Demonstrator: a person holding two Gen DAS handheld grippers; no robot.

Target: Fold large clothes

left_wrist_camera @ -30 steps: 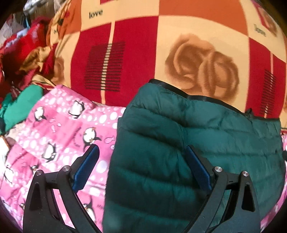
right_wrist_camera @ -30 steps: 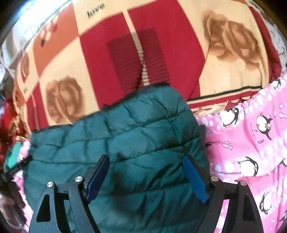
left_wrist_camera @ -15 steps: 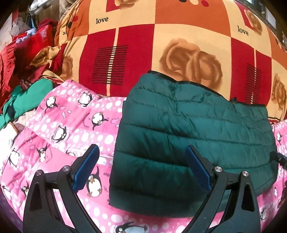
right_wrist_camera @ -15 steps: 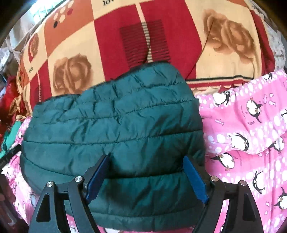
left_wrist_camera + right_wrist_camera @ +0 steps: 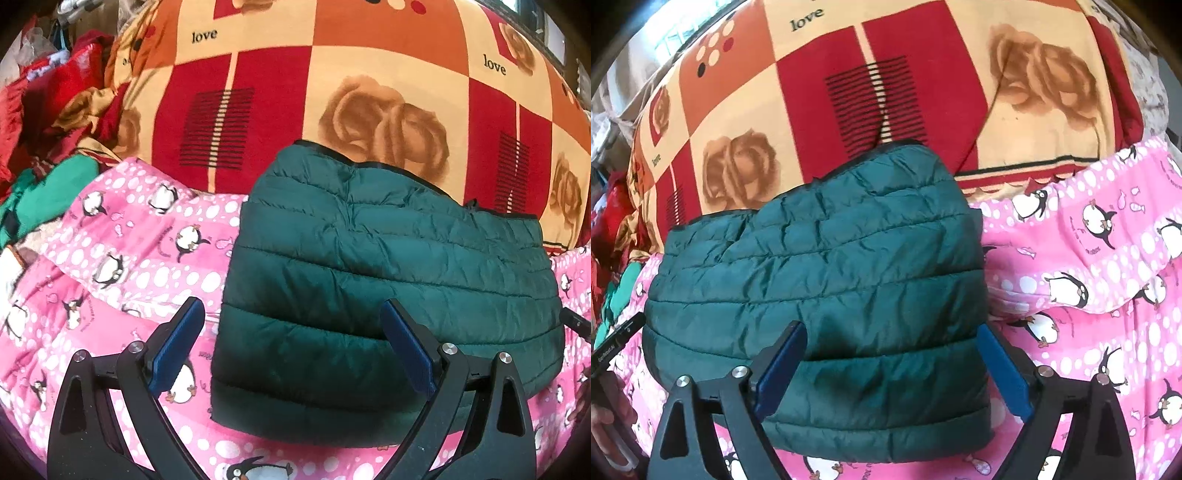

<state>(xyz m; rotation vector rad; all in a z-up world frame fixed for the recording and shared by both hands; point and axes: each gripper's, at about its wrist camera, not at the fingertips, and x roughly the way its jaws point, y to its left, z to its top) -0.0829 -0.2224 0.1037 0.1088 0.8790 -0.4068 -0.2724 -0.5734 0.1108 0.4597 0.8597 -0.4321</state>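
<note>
Both grippers have drawn back from the folded green puffer jacket [image 5: 388, 280], which lies flat on the pink penguin blanket [image 5: 122, 258]. Left gripper [image 5: 291, 347] and right gripper [image 5: 892, 365] hover with fingers spread, the right's just widened, holding nothing, likely releasing the finished fold.

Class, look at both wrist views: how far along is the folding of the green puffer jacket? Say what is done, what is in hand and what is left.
Done: the green puffer jacket lies as a compact folded bundle on the pink penguin blanket. In hand: nothing; the left tongs and right tongs both stand open above it, and the right jaws have just been opening. Left: perhaps only setting it aside; a green garment waits at the edge.
</note>
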